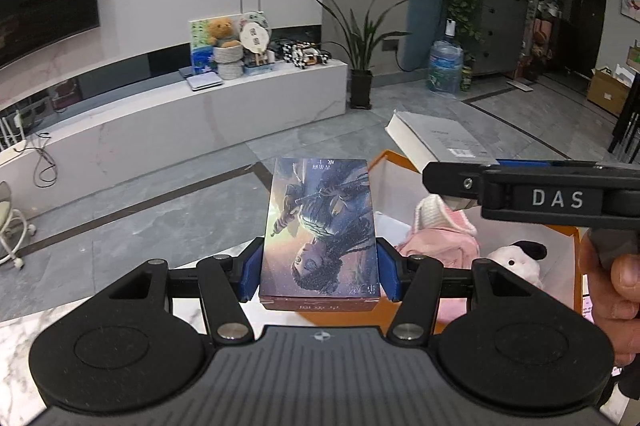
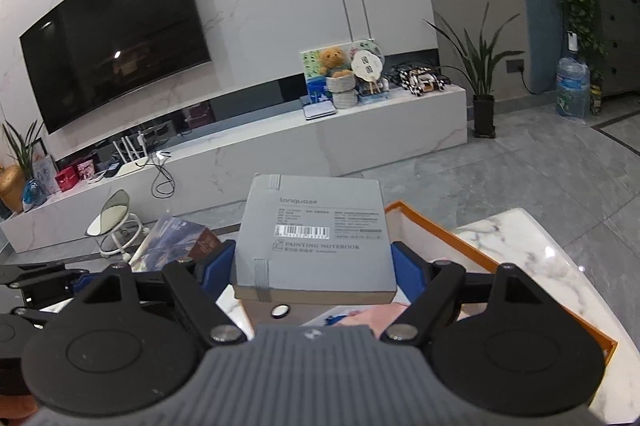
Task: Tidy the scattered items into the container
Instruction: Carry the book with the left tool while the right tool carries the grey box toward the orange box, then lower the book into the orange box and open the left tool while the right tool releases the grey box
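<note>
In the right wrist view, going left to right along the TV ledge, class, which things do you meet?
Red gift boxes → white router → laptop → teddy bear → round fan → potted plant on the floor.

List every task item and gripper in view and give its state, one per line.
left gripper: shut on the illustrated box.
illustrated box: held off the table, beside the container.
right gripper: shut on the grey notebook.
grey notebook: held above the container.
orange container: open, holding soft toys.
pink plush: inside the container.
</note>
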Demonstrator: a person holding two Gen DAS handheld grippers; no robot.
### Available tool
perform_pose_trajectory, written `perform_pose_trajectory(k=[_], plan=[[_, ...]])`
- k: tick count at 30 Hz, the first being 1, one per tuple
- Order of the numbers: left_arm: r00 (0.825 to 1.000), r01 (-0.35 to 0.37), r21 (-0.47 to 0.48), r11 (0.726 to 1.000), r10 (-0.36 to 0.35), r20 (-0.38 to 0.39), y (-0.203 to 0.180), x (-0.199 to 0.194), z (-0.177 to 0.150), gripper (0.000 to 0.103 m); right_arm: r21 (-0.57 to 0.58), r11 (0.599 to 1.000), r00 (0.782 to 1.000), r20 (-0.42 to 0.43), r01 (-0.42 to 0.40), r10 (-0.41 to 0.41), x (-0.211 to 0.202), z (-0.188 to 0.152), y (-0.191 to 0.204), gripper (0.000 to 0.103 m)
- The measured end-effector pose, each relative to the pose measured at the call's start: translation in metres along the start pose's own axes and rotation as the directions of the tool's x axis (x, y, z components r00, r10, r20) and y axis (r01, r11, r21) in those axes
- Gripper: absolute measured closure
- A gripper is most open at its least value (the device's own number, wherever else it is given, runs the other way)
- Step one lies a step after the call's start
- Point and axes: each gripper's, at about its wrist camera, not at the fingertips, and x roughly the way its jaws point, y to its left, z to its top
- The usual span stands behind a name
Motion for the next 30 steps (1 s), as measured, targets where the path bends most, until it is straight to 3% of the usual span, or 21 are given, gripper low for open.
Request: perform_pose_trajectory(k=[17, 24, 30], plan=[[0.998, 0.046, 0.026, 0.999, -0.045, -0.044, -0.014, 0.053, -0.005, 0.037, 0.076, 0.997, 0.999, -0.041, 0.033, -0.03, 0.043, -0.004, -0.04, 0.02], [1.0, -0.012, 0.158, 0.987, 0.015, -0.018, -0.034, 0.061, -0.009, 0.034, 0.096, 0.995, 0.998, -0.052, 0.041, -0.036, 0.059, -0.005, -0.044, 0.017], [1.0, 0.003, 0.114, 0.993, -0.003, 0.002, -0.033, 0.064, -0.009, 0.032, 0.097, 0.995, 0.999, -0.036, 0.022, -0.018, 0.061, -0.004, -0.045, 0.017]])
